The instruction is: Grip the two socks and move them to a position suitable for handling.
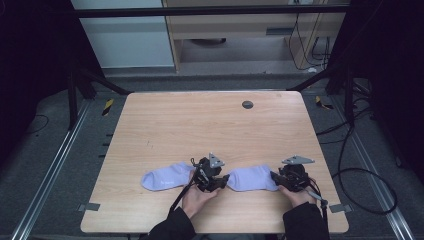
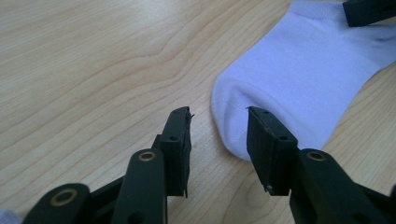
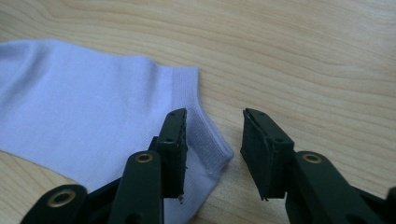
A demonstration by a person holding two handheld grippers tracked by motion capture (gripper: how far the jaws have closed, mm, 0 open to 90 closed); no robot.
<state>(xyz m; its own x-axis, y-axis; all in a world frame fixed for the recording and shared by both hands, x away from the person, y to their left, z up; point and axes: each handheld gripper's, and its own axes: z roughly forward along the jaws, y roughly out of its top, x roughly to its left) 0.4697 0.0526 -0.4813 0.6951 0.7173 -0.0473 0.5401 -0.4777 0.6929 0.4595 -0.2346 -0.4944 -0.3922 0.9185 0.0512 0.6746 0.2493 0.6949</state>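
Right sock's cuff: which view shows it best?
Right gripper view: the right sock has its ribbed cuff close up between the open right gripper. The left gripper view shows its toe end; the high view shows the whole sock, small.

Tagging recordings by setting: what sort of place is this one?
Probably a lab or data-collection workspace, not a home: a bare wooden table inside a dark metal frame, loose cables on grey carpet, and two socks as props.
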